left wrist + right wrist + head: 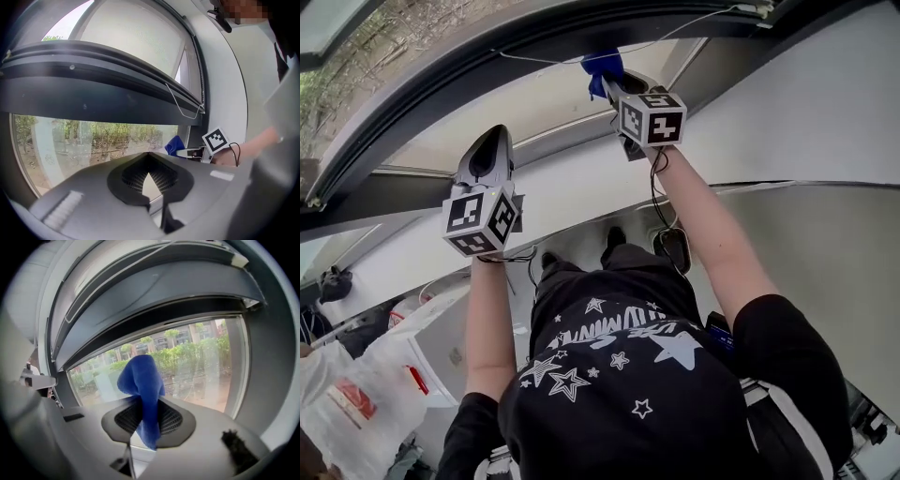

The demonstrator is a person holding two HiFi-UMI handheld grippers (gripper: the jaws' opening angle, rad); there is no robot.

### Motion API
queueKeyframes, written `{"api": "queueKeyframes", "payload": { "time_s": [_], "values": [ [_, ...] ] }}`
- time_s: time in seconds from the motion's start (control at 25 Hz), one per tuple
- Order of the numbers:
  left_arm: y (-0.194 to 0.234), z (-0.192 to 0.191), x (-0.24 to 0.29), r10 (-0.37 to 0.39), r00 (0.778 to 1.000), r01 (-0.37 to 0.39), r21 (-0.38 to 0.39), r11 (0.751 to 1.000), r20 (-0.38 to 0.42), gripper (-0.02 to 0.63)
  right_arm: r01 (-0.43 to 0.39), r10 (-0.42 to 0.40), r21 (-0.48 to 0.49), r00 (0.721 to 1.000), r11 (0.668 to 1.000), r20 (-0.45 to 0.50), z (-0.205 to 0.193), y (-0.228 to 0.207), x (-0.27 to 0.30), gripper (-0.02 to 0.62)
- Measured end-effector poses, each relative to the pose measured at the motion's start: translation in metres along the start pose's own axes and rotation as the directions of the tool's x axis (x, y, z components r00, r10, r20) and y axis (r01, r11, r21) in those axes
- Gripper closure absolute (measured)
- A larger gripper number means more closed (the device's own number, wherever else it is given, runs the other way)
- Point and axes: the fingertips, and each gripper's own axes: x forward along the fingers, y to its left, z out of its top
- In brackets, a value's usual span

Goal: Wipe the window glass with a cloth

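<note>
A blue cloth (602,67) hangs from my right gripper (611,84), which is shut on it and raised to the top of the window glass (534,105), just under a dark crossbar. In the right gripper view the cloth (143,394) stands up between the jaws in front of the glass (201,362), with trees and buildings beyond; whether it touches the pane I cannot tell. My left gripper (490,142) is held lower and to the left, pointing at the same pane. Its jaws meet at the tips (149,157) with nothing between them. From there the cloth (174,145) shows to the right.
A dark crossbar (487,66) with a thin wire along it runs above the pane. A white wall (806,103) closes the right side. White plastic bags (356,394) lie at the lower left, and a cable and a black device (673,246) lie on the floor.
</note>
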Motion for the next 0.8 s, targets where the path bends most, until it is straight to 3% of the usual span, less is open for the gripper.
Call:
{"api": "queueKeyframes", "payload": {
  "time_s": [0.44,0.8],
  "values": [
    [-0.071,-0.007,0.049,-0.072,0.997,0.072,0.015,0.997,-0.033,0.597,0.204,-0.209,0.106,0.977,0.973,0.035,0.007,-0.146,-0.049,0.522],
    [-0.108,-0.015,0.065,-0.131,0.991,0.132,0.017,0.991,-0.038,0.597,0.227,-0.233,0.115,0.972,0.967,0.035,-0.004,-0.167,-0.064,0.521]
  ]
}}
